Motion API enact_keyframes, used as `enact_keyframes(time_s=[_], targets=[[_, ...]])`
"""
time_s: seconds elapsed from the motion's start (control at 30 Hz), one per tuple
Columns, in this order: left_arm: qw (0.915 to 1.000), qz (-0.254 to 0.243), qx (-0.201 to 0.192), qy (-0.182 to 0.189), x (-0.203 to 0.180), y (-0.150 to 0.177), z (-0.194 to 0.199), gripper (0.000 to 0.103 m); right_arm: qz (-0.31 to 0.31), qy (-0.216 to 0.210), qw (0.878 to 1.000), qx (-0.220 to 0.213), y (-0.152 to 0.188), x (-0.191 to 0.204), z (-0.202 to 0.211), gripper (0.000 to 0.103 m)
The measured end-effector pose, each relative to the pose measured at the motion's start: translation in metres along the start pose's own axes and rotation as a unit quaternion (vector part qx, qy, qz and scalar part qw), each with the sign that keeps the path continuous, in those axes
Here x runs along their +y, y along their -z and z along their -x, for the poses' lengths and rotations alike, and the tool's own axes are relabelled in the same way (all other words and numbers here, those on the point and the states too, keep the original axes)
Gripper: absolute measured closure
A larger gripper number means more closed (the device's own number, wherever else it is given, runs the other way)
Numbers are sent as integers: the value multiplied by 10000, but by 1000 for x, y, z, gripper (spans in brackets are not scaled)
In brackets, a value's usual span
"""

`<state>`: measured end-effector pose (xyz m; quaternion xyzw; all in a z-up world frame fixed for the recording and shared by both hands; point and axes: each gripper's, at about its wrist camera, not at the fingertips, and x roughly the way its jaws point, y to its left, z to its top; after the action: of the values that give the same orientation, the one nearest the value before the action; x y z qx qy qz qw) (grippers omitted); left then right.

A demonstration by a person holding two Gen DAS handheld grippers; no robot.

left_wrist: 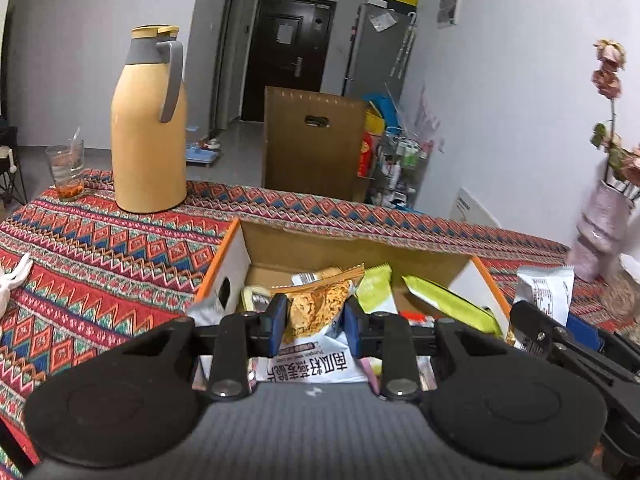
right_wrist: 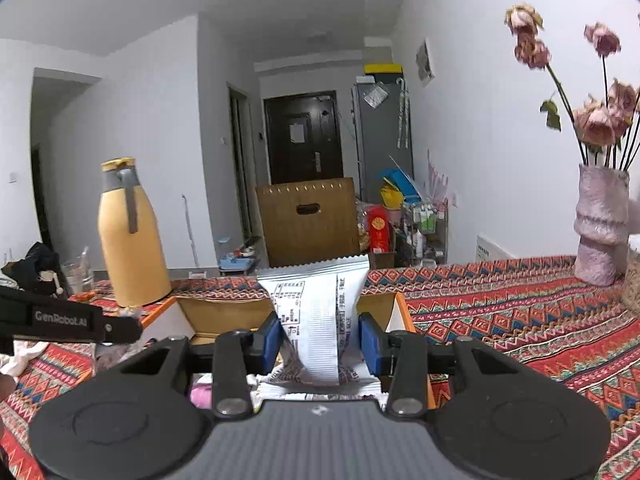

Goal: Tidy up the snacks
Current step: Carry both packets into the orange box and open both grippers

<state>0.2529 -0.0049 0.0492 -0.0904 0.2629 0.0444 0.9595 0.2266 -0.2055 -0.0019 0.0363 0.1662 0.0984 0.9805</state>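
Note:
My left gripper (left_wrist: pixel 315 322) is shut on an orange-and-white oat crisp packet (left_wrist: pixel 316 312), held over the open cardboard box (left_wrist: pixel 352 246) with orange edges. The box holds several snack packets, among them green ones (left_wrist: pixel 452 306). My right gripper (right_wrist: pixel 319 338) is shut on a silver-white snack packet (right_wrist: pixel 316 312), held upright above the near part of the same box (right_wrist: pixel 224 312). That silver packet also shows at the right in the left wrist view (left_wrist: pixel 544 292). The left gripper's body shows at the left in the right wrist view (right_wrist: pixel 68 320).
The table has a patterned red cloth (left_wrist: pixel 100 240). A yellow thermos jug (left_wrist: pixel 149 120) and a glass (left_wrist: pixel 66 168) stand at the far left. A pink vase with dried roses (right_wrist: pixel 600 220) stands at the right. A tall cardboard box (left_wrist: pixel 312 140) stands behind the table.

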Motion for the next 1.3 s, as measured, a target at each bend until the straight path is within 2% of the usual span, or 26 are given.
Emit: enact_keyframes(time_s=[0.2,0.33,0.5,0.57,0.6,0.63,0.67,0.7,0.73,0.77,0.97,1.3], targets=[[9989,-173,-234,-371,3,8,-28,73,-14,154,9999,8,11,-2,-32,63],[9990,-212,4,-393,7,14,-47,73,18,121,9997,209,20,-2,-44,63],[9991,-195,55,-378,10,19,-48,72,51,83,9992,400,25,-1,-51,63],[9989,-204,-2,-413,11,20,-45,59,65,114,9990,431,26,0,-52,61],[9989,-183,-37,-428,12,19,-43,38,59,122,9990,433,27,-1,-51,58],[9987,-161,-104,-476,12,19,-40,16,39,125,9990,428,26,-1,-51,45],[9982,-160,-203,-549,11,19,-36,8,18,132,9991,405,26,-1,-50,25],[9976,-166,-294,-603,10,19,-33,0,18,152,9991,384,26,-1,-50,16],[9974,-176,-382,-591,10,19,-29,0,32,187,9992,353,27,-1,-48,3],[9977,-180,-395,-529,10,18,-26,0,36,219,9992,317,27,-1,-46,0],[9977,-139,-370,-552,10,16,-23,0,-44,197,9996,215,25,-5,-34,0],[9979,-79,-293,-568,9,10,-8,0,233,188,9995,75,15,4,-12,0]])
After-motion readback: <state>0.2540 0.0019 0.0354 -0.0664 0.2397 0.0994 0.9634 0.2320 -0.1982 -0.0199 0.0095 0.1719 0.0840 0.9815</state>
